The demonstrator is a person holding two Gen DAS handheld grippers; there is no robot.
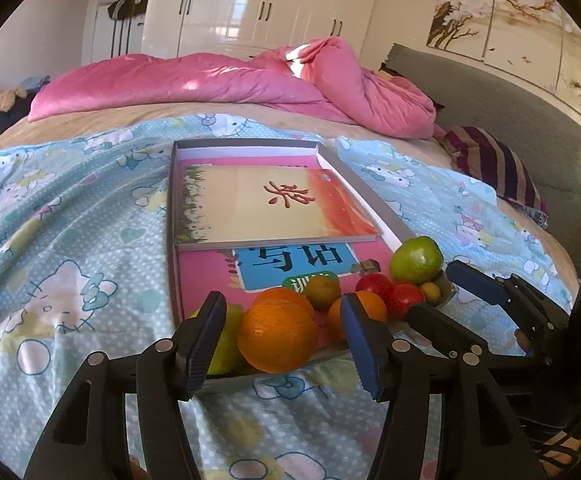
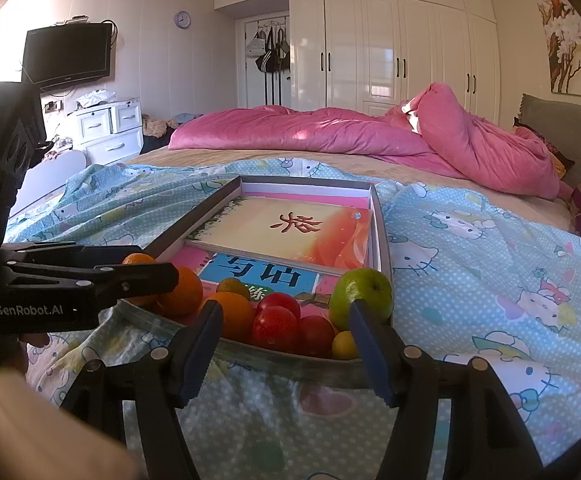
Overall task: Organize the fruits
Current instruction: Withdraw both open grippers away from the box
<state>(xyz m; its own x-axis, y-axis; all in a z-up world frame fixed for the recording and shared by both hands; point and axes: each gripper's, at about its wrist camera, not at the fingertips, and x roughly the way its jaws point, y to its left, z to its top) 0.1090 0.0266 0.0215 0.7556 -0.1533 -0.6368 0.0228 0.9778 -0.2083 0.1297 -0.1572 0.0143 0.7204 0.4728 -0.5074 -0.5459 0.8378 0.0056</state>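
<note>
Two wide-open grippers are hovering at the near edge of a fruit-filled box on a bed.

The left gripper (image 1: 284, 346) is standing with its blue pads apart, framing a large orange (image 1: 276, 334) without touching it, and the right gripper (image 2: 286, 346) is likewise spread, holding nothing, with red tomatoes (image 2: 276, 326) sitting between its fingers in view. The fruit is crowding the near end of the shallow grey box (image 2: 382, 236): more oranges (image 2: 180, 292), a small yellow fruit (image 2: 344, 345) and a green apple (image 2: 360, 298) in the near right corner. Farther in, two books (image 2: 290, 232) are lying flat in the box. The box is resting on a blue cartoon-cat sheet (image 2: 470, 264), and a pink duvet (image 2: 330, 132) is lying bunched beyond it.
</note>
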